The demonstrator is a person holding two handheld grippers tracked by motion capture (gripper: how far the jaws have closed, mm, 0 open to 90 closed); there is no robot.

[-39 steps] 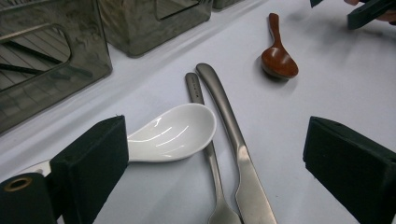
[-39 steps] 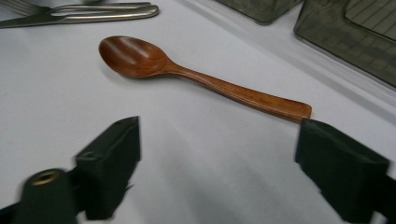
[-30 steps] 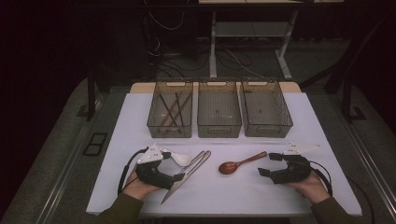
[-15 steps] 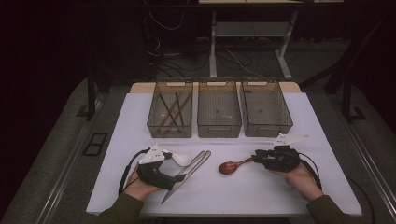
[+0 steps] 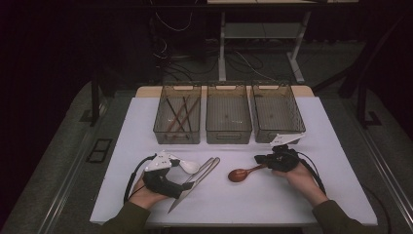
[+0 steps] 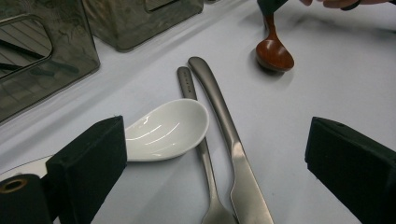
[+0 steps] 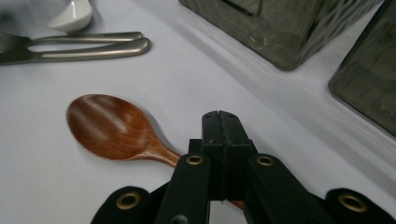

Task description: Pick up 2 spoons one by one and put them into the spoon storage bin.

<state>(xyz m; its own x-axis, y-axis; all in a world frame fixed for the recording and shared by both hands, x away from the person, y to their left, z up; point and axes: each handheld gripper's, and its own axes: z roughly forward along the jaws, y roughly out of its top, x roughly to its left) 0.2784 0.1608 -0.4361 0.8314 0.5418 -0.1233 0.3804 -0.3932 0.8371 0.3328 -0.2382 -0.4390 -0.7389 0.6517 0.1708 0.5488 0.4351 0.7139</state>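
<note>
The wooden spoon (image 7: 109, 126) lies near the middle of the desk (image 5: 321, 131), toward its near edge, bowl up. The right gripper (image 7: 220, 122) has just been closing, its jaws now clamped on the spoon's handle. The left gripper (image 5: 181, 183) rests by the near-left corner, jaws spread wide over the white spoon (image 6: 166, 130), fork (image 6: 196, 126) and knife (image 6: 224, 126).

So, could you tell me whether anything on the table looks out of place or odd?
Nothing stands out. The wooden spoon lies flat, its handle clamped in the right hand-held gripper. The white spoon, fork and knife lie side by side, and the three bins stand in a row.
</note>
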